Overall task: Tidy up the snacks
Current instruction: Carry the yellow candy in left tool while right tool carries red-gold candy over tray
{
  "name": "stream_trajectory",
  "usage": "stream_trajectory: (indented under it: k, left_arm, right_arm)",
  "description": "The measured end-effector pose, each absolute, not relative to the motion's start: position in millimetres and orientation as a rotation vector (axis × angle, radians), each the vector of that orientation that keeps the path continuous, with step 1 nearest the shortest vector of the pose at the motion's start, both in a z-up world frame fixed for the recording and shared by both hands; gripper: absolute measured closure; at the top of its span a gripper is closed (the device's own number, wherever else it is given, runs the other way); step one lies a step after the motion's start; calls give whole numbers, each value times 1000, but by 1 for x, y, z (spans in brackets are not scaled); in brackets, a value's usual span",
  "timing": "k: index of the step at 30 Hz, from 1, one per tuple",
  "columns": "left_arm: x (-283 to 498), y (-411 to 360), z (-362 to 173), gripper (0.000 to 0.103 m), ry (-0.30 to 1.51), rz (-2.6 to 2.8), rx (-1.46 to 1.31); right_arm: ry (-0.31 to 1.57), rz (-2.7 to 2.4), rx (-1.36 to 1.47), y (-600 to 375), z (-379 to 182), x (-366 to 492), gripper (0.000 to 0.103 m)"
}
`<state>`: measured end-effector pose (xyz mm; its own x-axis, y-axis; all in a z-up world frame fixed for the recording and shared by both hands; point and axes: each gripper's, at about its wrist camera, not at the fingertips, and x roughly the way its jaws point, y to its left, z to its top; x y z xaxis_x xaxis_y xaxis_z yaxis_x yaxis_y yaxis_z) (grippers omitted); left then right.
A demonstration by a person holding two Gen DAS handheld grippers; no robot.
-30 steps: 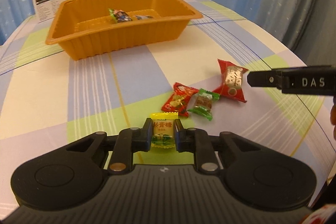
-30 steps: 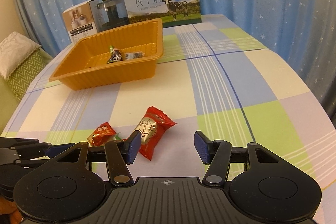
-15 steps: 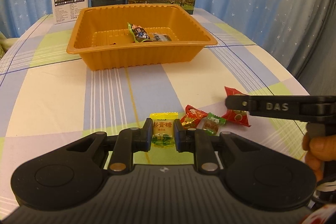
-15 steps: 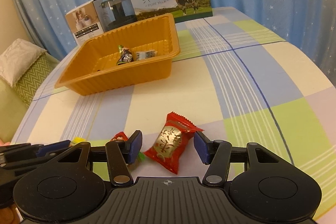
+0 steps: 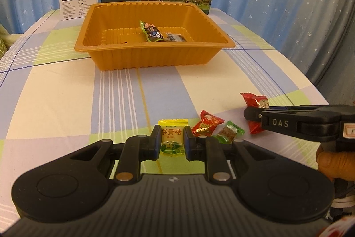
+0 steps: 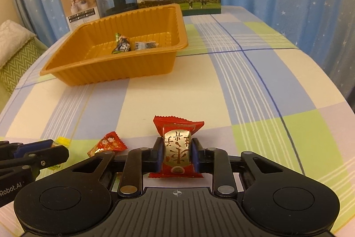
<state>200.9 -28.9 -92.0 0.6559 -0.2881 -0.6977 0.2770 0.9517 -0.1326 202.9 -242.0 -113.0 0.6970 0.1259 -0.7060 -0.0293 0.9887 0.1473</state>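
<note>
The yellow wrapped candy (image 5: 172, 141) is clamped by the left gripper (image 5: 172, 143). The red foil-wrapped candy (image 6: 177, 149) has just been closed on by the right gripper (image 6: 177, 156). Either slick wrapper could be dropped short of the orange ribbed plastic tray (image 5: 153, 58) near the table's far edge.

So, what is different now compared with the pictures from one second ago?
The right gripper came forward around the big red candy; its jaws have just been closing and now pinch it. The left gripper stays shut on the yellow candy. The small red candy, the green candy and the two snacks in the orange tray have not moved.
</note>
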Motion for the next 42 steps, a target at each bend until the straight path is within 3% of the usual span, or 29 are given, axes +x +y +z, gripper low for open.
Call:
stream_trajectory:
  k: [26, 42]
  left_arm:
    - [205, -17, -48, 85, 726, -216, -62]
    - [240, 3, -19, 85, 651, -184, -70]
  right_arm:
    - [682, 196, 94, -224, -68, 189, 78]
    - [620, 223, 98, -216, -41, 223, 78]
